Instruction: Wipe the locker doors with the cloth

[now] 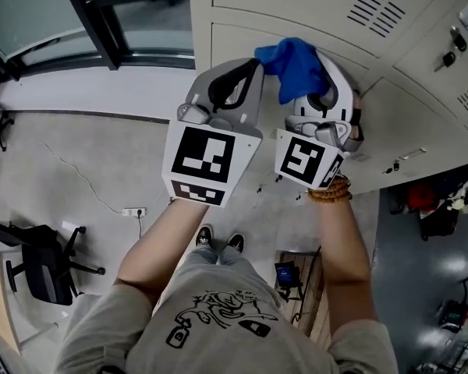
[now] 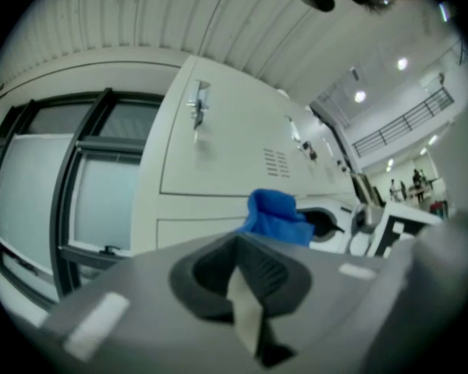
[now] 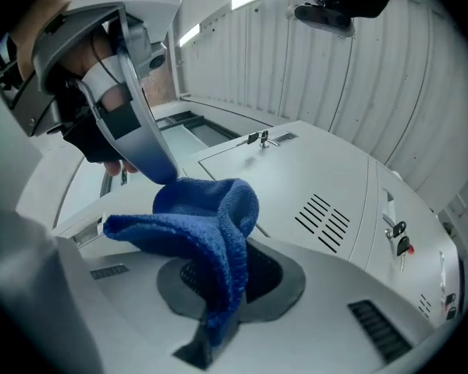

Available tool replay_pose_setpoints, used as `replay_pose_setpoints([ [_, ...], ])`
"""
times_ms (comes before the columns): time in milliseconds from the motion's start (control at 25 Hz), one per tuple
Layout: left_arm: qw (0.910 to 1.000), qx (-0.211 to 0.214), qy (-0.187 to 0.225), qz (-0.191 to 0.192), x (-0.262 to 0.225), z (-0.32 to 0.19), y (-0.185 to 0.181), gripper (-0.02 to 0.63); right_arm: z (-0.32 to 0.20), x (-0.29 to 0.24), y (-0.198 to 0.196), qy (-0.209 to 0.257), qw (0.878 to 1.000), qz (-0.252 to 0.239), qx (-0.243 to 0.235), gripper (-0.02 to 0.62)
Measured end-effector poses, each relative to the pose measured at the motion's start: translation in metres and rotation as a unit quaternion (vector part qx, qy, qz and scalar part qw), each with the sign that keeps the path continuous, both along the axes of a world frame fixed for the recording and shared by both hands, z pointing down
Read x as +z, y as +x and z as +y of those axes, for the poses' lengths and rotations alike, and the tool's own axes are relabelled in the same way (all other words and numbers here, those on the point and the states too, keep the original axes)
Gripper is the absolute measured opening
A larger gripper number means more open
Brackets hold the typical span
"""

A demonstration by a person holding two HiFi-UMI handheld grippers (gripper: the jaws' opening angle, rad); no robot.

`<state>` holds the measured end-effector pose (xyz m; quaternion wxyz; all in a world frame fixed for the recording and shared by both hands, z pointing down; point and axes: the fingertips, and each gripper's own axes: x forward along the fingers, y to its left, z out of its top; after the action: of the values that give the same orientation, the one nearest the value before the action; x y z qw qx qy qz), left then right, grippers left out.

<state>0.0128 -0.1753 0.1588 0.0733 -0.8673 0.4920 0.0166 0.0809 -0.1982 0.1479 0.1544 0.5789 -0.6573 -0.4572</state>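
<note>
Right claw (image 3: 218,287) clamps blue cloth (image 3: 207,216); locker door (image 3: 296,170) just ahead, upper right of frame. Left claw (image 2: 246,291) closed, empty, alongside.

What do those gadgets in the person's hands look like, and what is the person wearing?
The left claw has a grey shell, the right claw a white one, each with a cube of black-and-white square markers. The person wears a grey short-sleeved T-shirt with a black print and a brown bead bracelet on the right wrist.
</note>
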Motion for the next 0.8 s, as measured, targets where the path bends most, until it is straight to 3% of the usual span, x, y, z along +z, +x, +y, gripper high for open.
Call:
replay_pose_setpoints([
  [400, 0.9996, 0.016, -0.023, -0.001, 0.020, -0.005, 0.032, 0.002, 0.003, 0.017, 0.046, -0.005, 1.000, -0.010, 0.022, 0.029],
  [800, 0.9958, 0.013, -0.091, -0.009, 0.107, -0.008, 0.044, 0.002, 0.002, 0.126, 0.042, -0.057, 0.998, -0.015, 0.009, 0.028],
])
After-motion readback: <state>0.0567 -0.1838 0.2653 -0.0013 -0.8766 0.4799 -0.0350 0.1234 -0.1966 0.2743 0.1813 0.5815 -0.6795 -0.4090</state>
